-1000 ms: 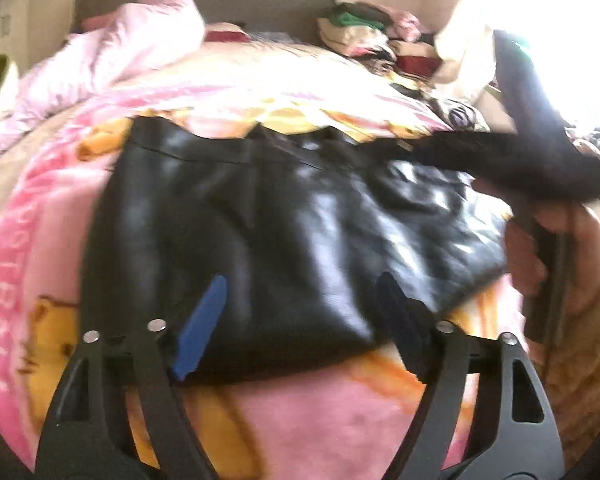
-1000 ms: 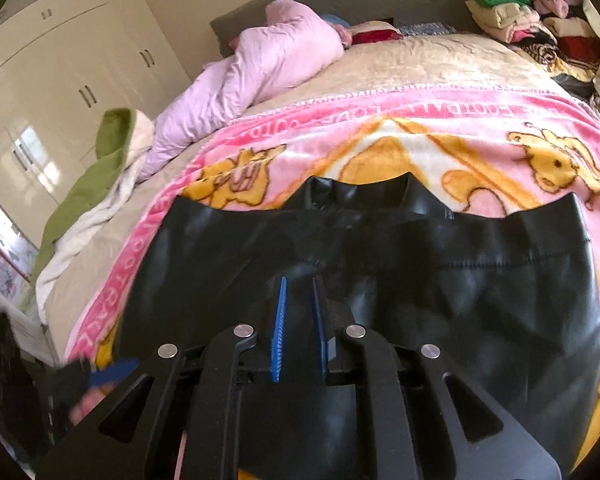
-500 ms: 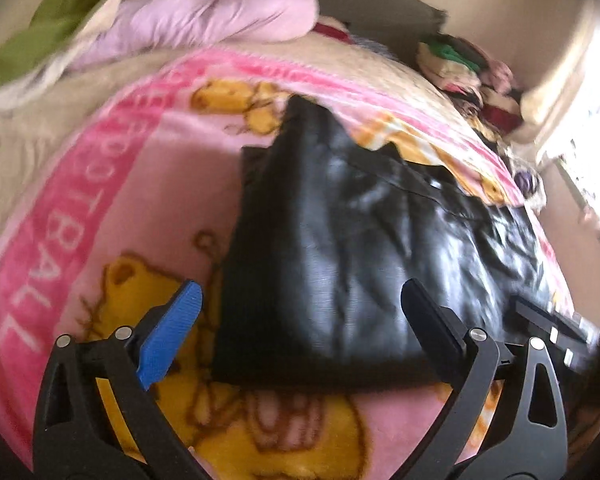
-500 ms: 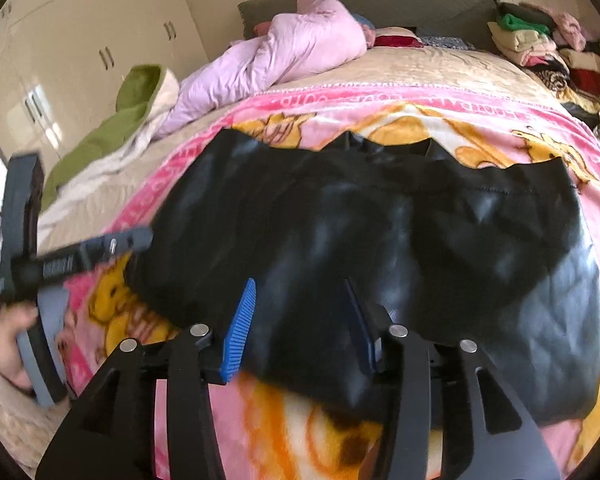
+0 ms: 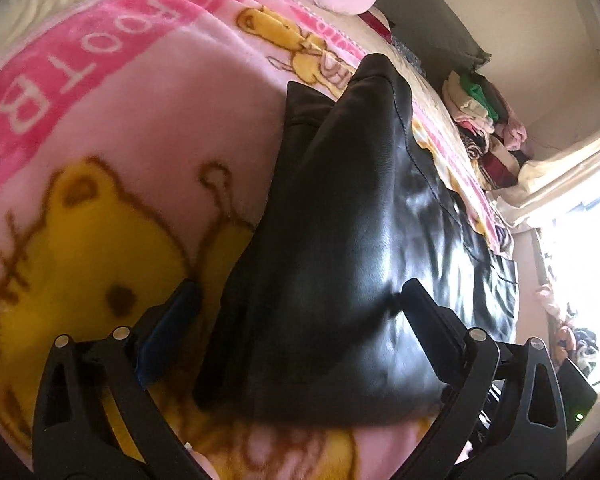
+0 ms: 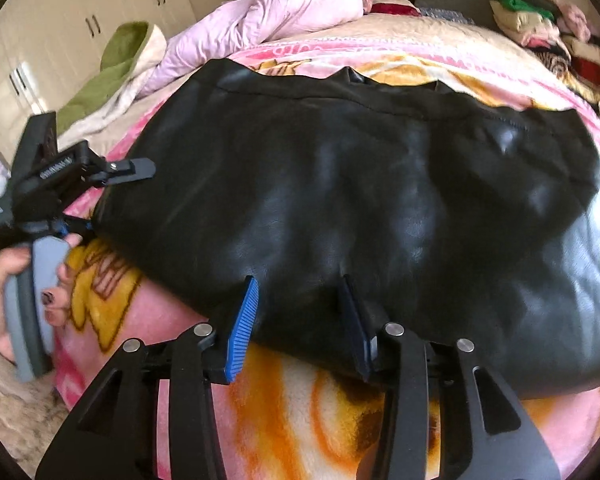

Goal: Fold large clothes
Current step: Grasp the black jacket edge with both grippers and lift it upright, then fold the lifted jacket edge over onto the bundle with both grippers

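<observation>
A black, shiny leather-like garment [image 6: 360, 180] lies folded flat on a pink cartoon blanket [image 6: 300, 420] on a bed. My right gripper [image 6: 298, 312] is low at the garment's near edge, jaws partly apart and closing, with the edge between the blue pads [image 6: 244, 320], which show no press on it. My left gripper [image 5: 296, 316] stands wide open astride the garment's [image 5: 360, 220] left near corner, pads clear of it. In the right wrist view the left gripper [image 6: 108, 196] sits at the garment's left side, held by a hand [image 6: 0, 292].
A pink duvet [image 6: 280, 4] and a green-and-cream blanket [image 6: 112, 68] lie at the head and left of the bed. Piled clothes [image 6: 540, 20] sit at the far right, cream wardrobes [image 6: 60, 20] on the left. A bright window [image 5: 580, 260] is to the right.
Both grippers have come down close to the garment's near edge. The left one swung to its left corner, rolled, and opened wider. The right jaws went from nearly shut to partly apart.
</observation>
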The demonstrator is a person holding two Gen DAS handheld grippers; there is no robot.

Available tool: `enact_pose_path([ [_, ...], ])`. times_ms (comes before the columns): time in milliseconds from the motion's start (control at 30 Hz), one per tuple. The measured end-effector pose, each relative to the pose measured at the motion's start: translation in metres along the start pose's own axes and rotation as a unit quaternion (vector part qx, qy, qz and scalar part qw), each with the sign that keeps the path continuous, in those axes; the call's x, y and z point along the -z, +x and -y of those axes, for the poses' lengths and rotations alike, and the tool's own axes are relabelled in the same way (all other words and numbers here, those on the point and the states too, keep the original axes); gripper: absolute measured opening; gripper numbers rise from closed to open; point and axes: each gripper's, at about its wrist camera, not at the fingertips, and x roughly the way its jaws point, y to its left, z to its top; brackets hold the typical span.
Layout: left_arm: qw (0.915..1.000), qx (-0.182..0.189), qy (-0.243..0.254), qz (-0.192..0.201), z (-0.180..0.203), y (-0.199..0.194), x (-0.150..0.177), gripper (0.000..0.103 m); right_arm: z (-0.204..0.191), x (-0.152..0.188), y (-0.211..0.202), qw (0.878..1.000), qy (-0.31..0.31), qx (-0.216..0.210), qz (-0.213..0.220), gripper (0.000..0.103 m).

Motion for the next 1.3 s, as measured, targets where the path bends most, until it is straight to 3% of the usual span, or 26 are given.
enact_pose_path([
  [100, 0.9999, -0.002, 0.009, 0.014, 0.004, 0.003, 0.003, 0.092, 0.004, 0.001, -0.003, 1.0, 0.011, -0.014, 0.008, 0.041],
  [133, 0.9998, 0.003, 0.013, 0.017, 0.007, 0.003, 0.004, 0.087, 0.005, 0.0, -0.004, 1.0, 0.015, -0.019, 0.011, 0.041],
  [167, 0.9996, 0.003, 0.017, 0.021, 0.01, 0.003, 0.005, 0.074, 0.005, 0.0, -0.005, 0.999, 0.019, -0.023, 0.015, 0.041],
  [300, 0.999, 0.012, 0.025, 0.034, 0.017, -0.005, 0.003, 0.049, 0.01, -0.001, -0.007, 0.998, 0.035, -0.038, 0.022, 0.042],
  [400, 0.9967, 0.031, 0.052, 0.053, 0.031, -0.022, 0.0, 0.033, 0.009, 0.0, -0.009, 0.998, 0.03, -0.041, 0.024, 0.044],
  [467, 0.9931, 0.043, 0.085, 0.068, 0.049, -0.036, 0.0, 0.028, 0.01, 0.0, -0.014, 0.998, 0.027, -0.046, 0.031, 0.044],
  [500, 0.9911, 0.046, 0.1, 0.074, 0.057, -0.042, 0.0, 0.026, 0.01, 0.0, -0.02, 0.998, 0.026, -0.048, 0.04, 0.044],
  [567, 0.9866, 0.056, 0.128, 0.084, 0.078, -0.053, 0.001, 0.025, 0.003, 0.004, -0.045, 0.995, 0.003, -0.057, 0.083, 0.056],
  [633, 0.9833, 0.062, 0.148, 0.086, 0.098, -0.059, 0.002, 0.025, -0.01, 0.009, -0.067, 0.991, -0.032, -0.051, 0.123, 0.078],
  [733, 0.9807, 0.069, 0.164, 0.081, 0.123, -0.064, 0.003, 0.024, -0.041, 0.02, -0.086, 0.981, -0.098, -0.019, 0.164, 0.091],
  [867, 0.9796, 0.069, 0.176, 0.068, 0.144, -0.064, 0.002, 0.024, -0.084, 0.032, -0.074, 0.962, -0.18, 0.059, 0.195, 0.092],
  [1000, 0.9794, 0.063, 0.185, 0.051, 0.155, -0.06, -0.001, 0.024, -0.104, 0.028, -0.054, 0.946, -0.201, 0.114, 0.227, 0.091],
  [1100, 0.979, 0.056, 0.192, 0.042, 0.158, -0.058, -0.004, 0.024, -0.11, 0.025, -0.042, 0.938, -0.207, 0.139, 0.24, 0.087],
  [1200, 0.9795, 0.051, 0.191, 0.037, 0.16, -0.057, -0.004, 0.024, -0.109, 0.021, -0.039, 0.933, -0.213, 0.156, 0.245, 0.064],
  [1267, 0.9796, 0.049, 0.192, 0.036, 0.162, -0.057, -0.004, 0.024, -0.105, 0.019, -0.041, 0.934, -0.22, 0.137, 0.247, 0.048],
  [1300, 0.9796, 0.051, 0.191, 0.035, 0.161, -0.057, -0.004, 0.025, -0.101, 0.018, -0.042, 0.934, -0.225, 0.127, 0.247, 0.026],
])
